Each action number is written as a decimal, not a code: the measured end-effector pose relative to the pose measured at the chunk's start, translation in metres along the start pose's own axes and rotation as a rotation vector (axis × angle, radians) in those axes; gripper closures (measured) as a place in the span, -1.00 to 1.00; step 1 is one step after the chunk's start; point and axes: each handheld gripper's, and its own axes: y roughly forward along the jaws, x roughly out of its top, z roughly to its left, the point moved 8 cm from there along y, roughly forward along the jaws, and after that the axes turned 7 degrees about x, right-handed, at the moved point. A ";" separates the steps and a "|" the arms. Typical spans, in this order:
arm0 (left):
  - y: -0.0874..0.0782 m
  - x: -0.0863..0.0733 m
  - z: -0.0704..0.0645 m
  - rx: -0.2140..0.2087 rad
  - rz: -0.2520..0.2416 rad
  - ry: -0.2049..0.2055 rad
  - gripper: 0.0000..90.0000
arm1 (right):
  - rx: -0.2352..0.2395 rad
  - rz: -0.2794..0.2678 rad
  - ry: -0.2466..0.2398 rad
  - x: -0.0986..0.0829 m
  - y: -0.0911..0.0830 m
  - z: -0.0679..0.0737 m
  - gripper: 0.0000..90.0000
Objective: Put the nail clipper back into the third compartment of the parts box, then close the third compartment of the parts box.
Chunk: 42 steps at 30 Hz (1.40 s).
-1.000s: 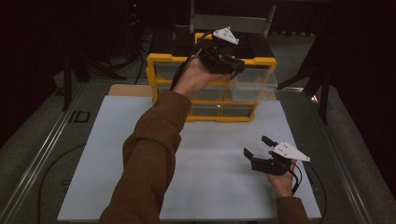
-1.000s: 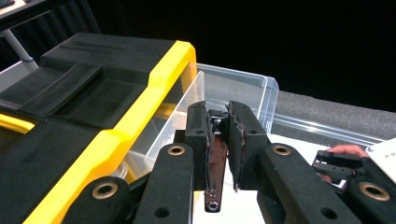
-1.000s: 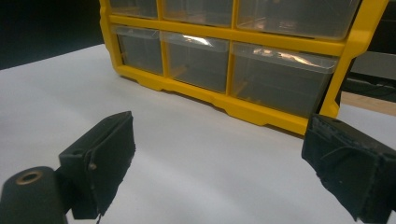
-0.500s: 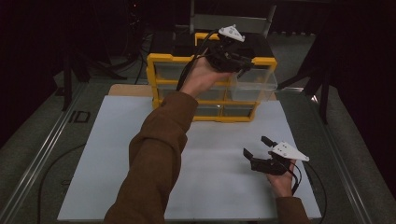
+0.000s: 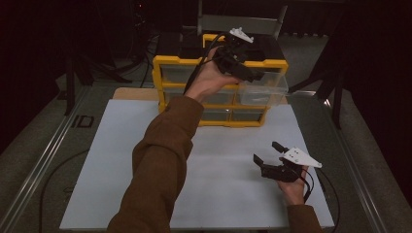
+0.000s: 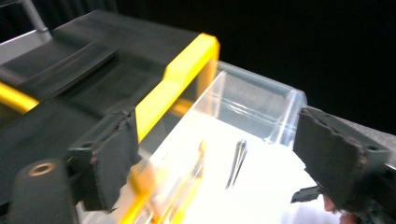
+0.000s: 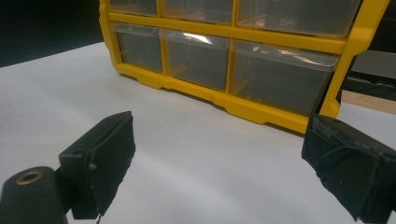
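The left gripper [image 5: 252, 74] is held raised over the pulled-out clear drawer [image 5: 265, 90] at the top right of the yellow drawer cabinet [image 5: 219, 92]. Its jaws are spread wide, and nothing is gripped. In the left gripper view, the drawer [image 6: 243, 140] is seen directly ahead of and below the jaws, with a thin dark item [image 6: 237, 162] lying inside. The right gripper [image 5: 272, 158] is rested on the white mat [image 5: 116, 160], jaws spread and empty, well short of the cabinet ahead.
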 end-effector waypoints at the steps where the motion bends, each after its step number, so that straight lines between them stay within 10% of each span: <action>1: -0.001 -0.003 0.003 0.009 0.003 -0.004 -0.68 | 0.000 0.000 0.000 0.000 0.000 0.000 -0.80; 42: -0.018 -0.053 0.025 0.032 0.035 -0.058 -0.79 | -0.001 0.005 -0.001 -0.001 0.002 0.001 -0.80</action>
